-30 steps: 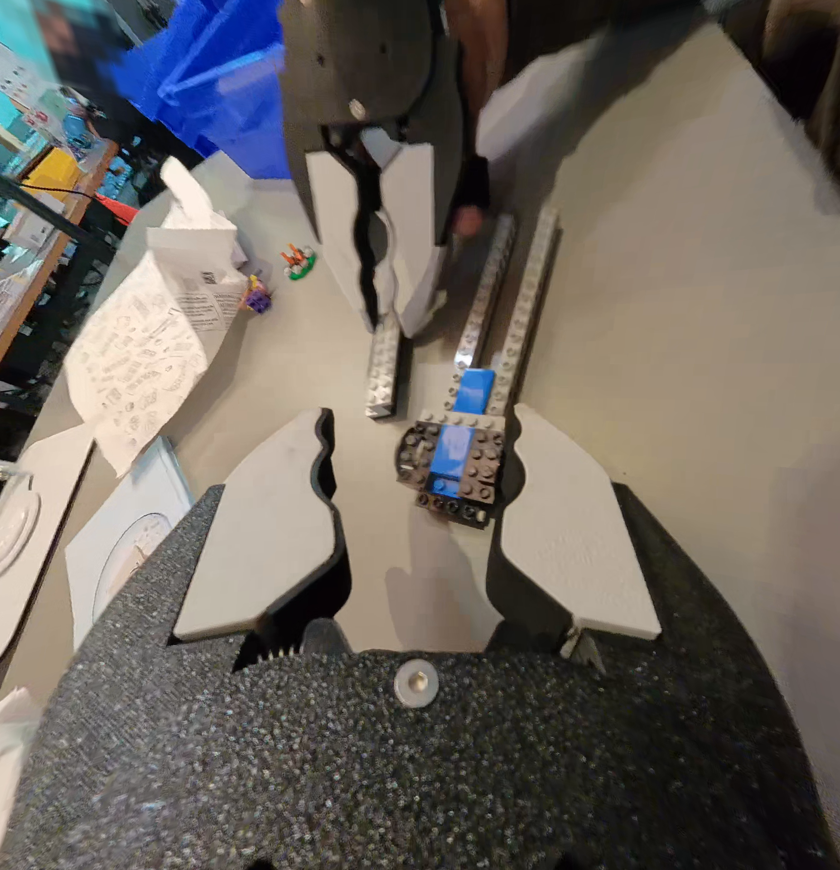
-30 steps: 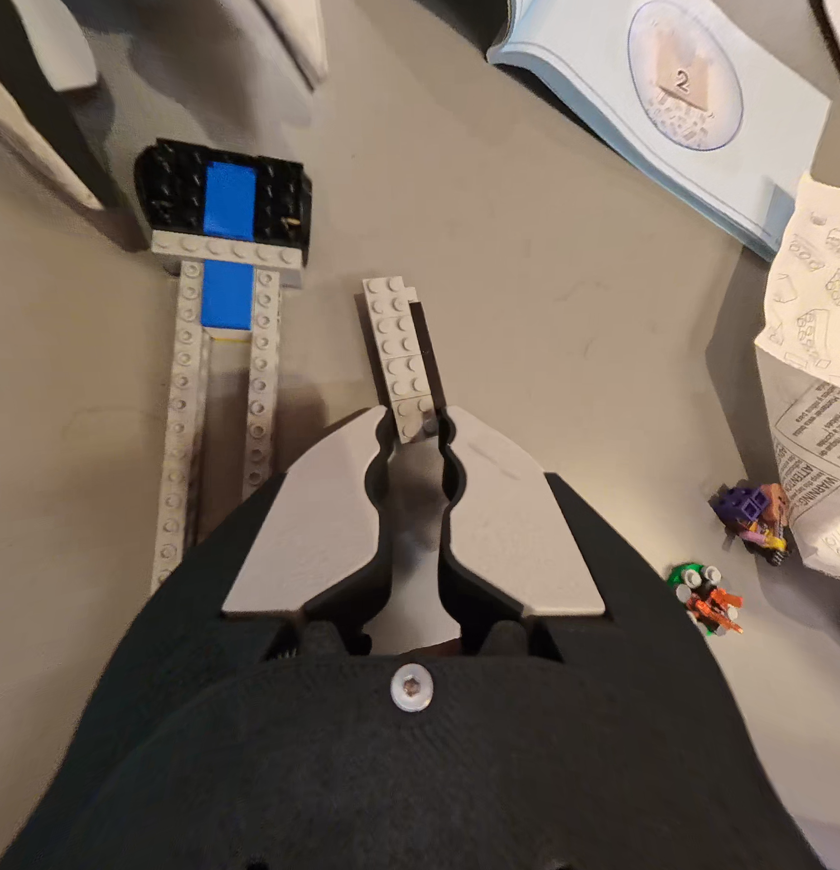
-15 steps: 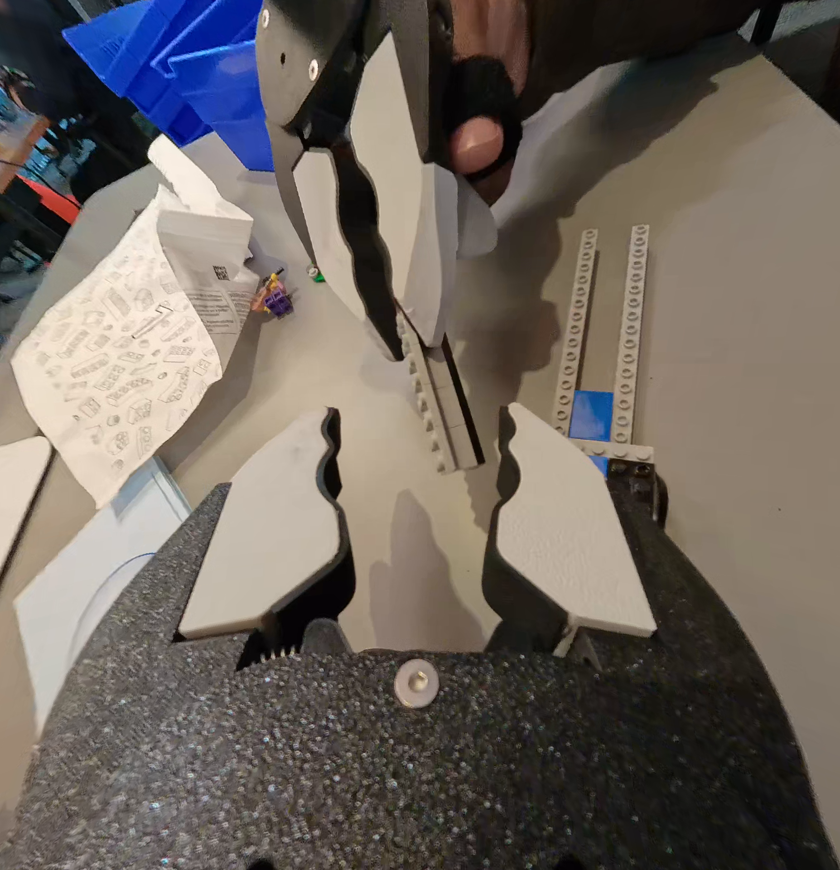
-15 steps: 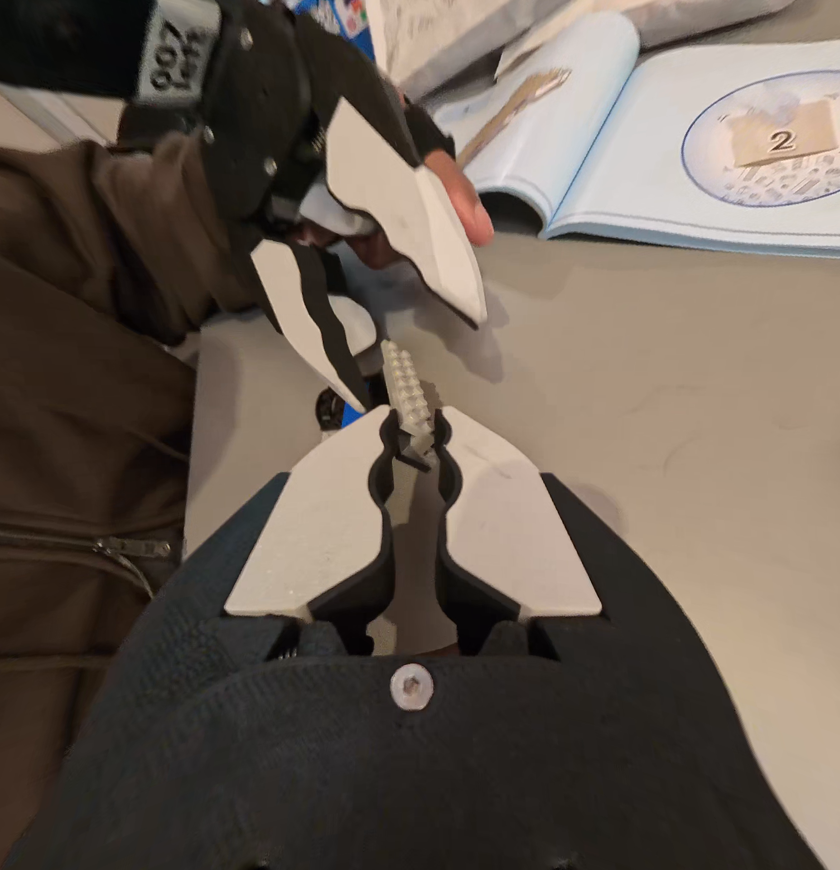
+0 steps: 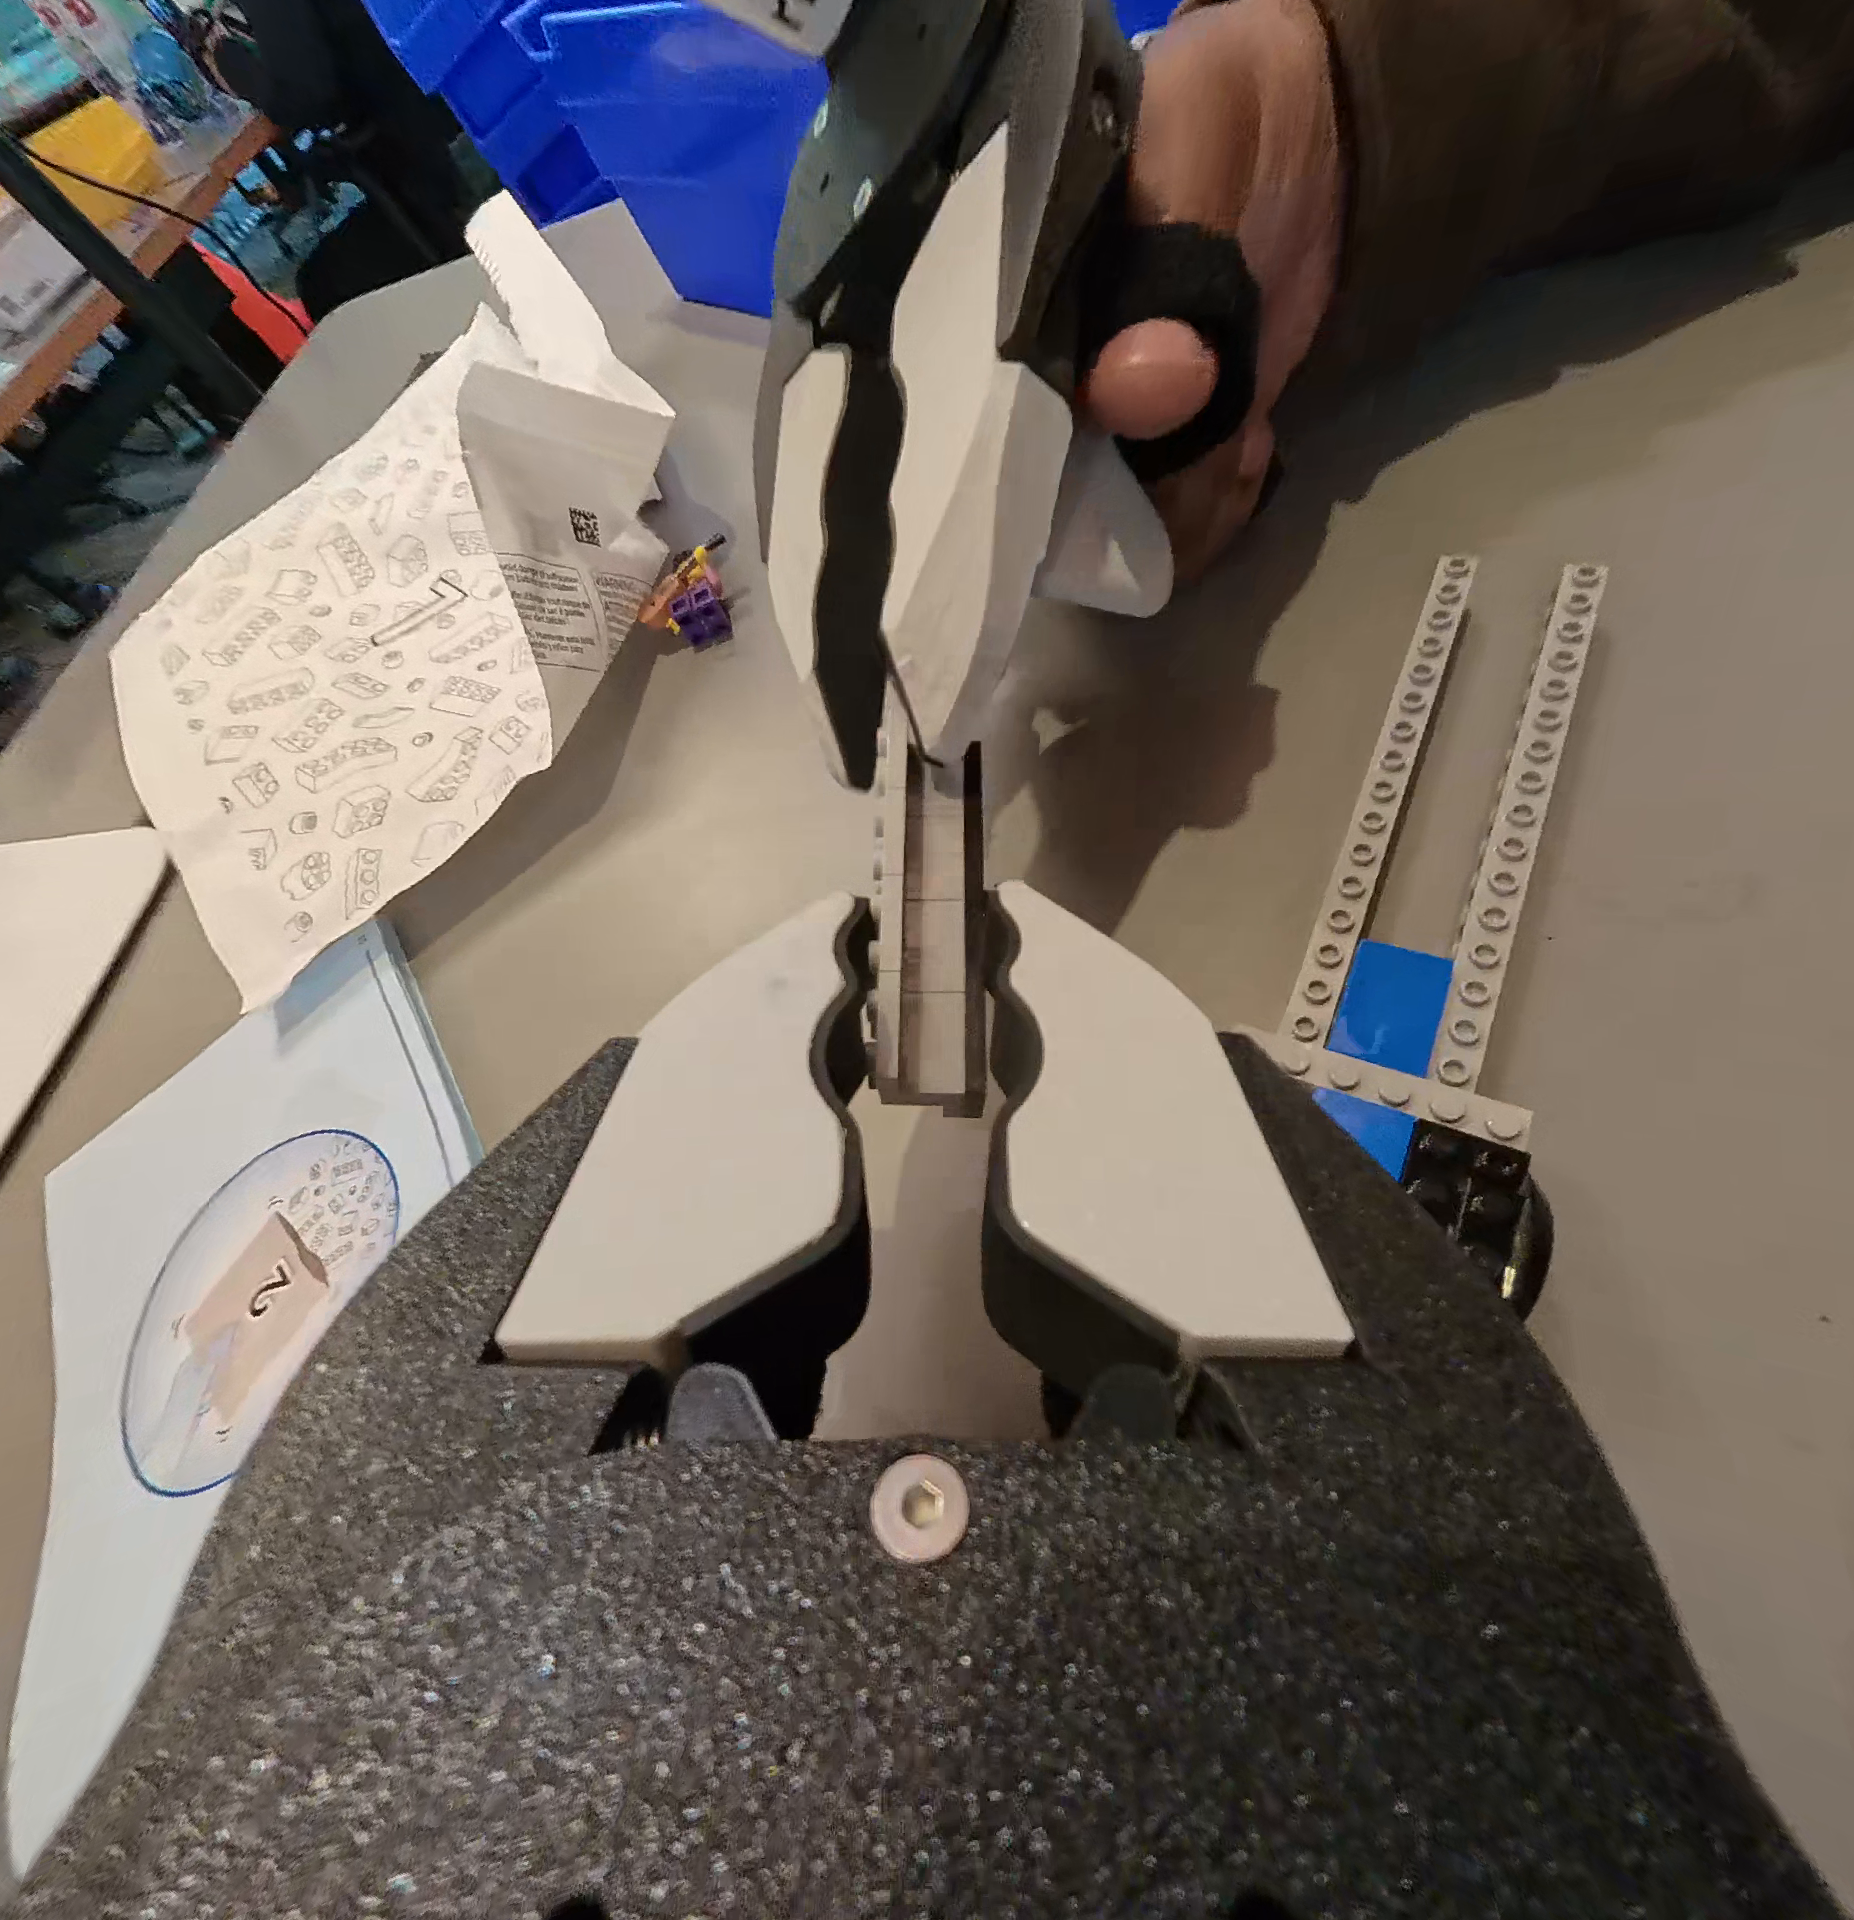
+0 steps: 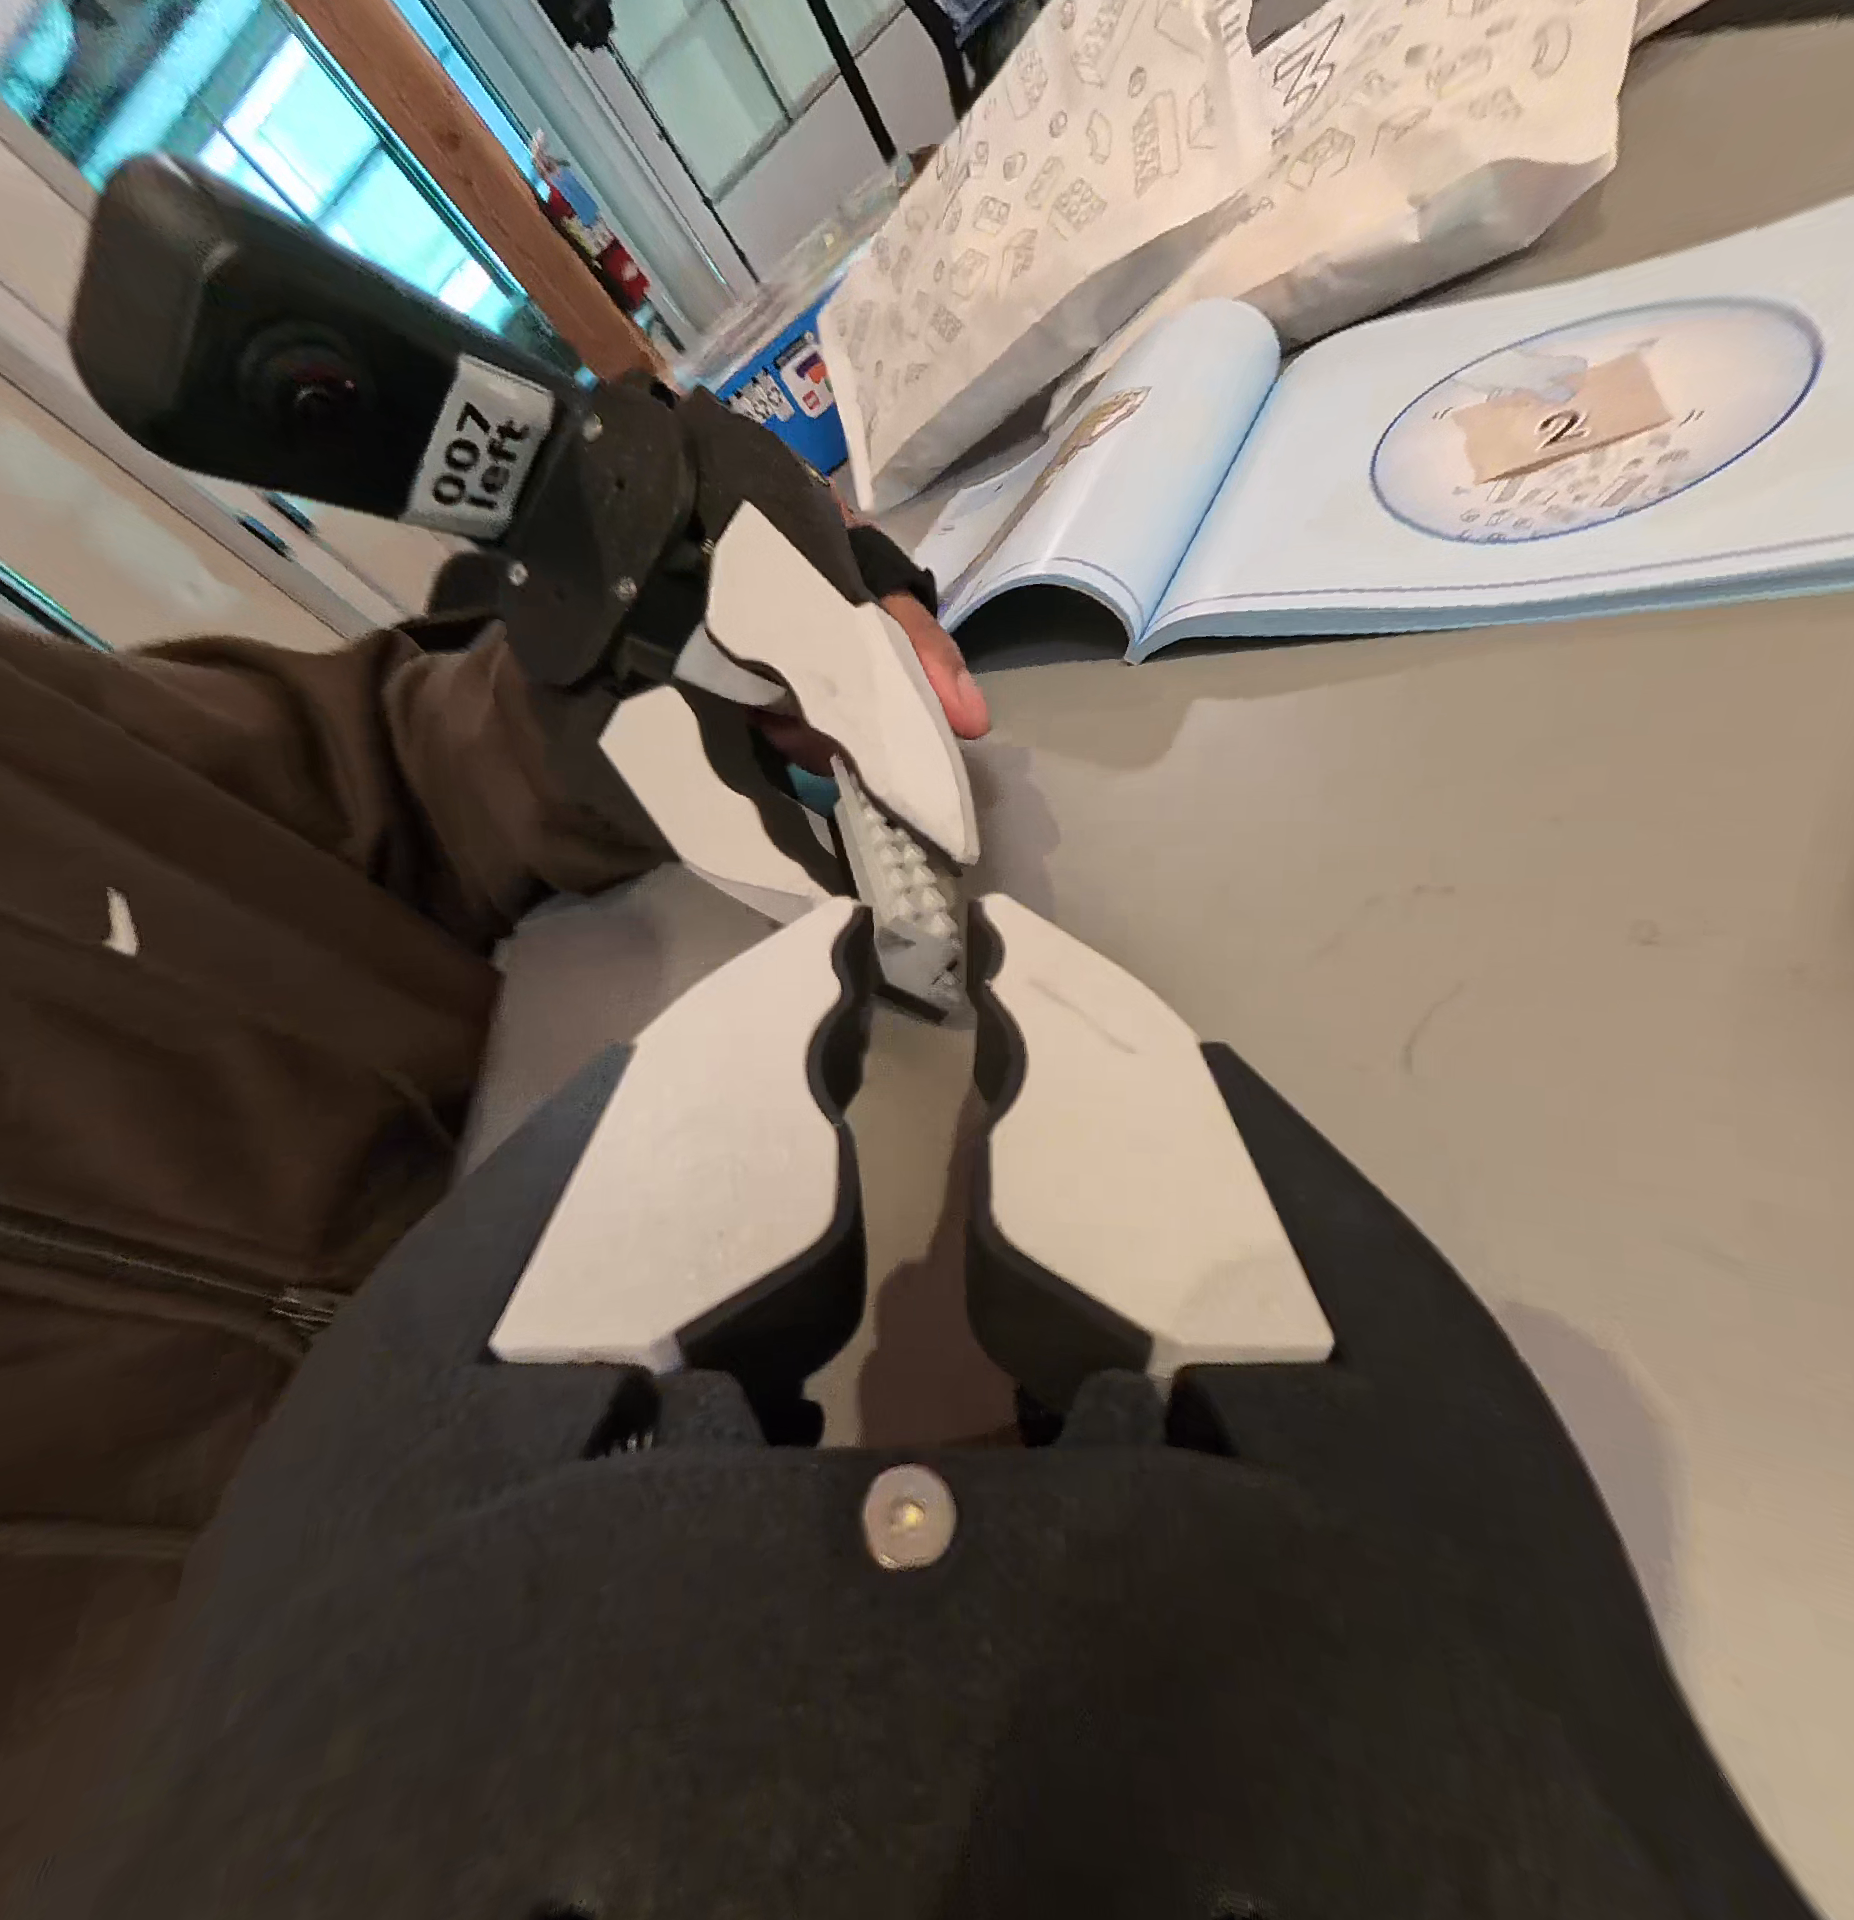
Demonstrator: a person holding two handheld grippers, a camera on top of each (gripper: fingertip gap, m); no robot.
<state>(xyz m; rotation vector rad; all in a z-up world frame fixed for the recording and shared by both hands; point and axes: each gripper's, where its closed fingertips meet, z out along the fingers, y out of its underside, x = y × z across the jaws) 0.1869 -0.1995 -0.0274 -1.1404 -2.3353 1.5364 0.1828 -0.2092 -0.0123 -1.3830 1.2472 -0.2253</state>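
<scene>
Two grippers, one grey brick bar (image 5: 928, 935) lifted above table (image 5: 1681, 1039), between them: left gripper (image 5: 928, 925) clamped on near end, right gripper (image 6: 918, 935) clamped on far end. Two long studded strips (image 5: 1422, 810) lie right; one booklet (image 5: 227, 1195), one paper bag (image 5: 362, 707) left.

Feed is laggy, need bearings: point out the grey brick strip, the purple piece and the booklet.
Brick strip (image 5: 928, 935), left wrist view, underside.
Purple piece (image 5: 699, 613), left wrist view, top.
Booklet (image 6: 1525, 520), right wrist view, open page.

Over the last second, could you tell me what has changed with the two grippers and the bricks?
The right gripper lifted the grey-and-black stack of toy bricks off the grey table. The left gripper, open before, closed on the stack's other end, so both now clamp it. The long grey-and-blue brick frame stayed put.
</scene>
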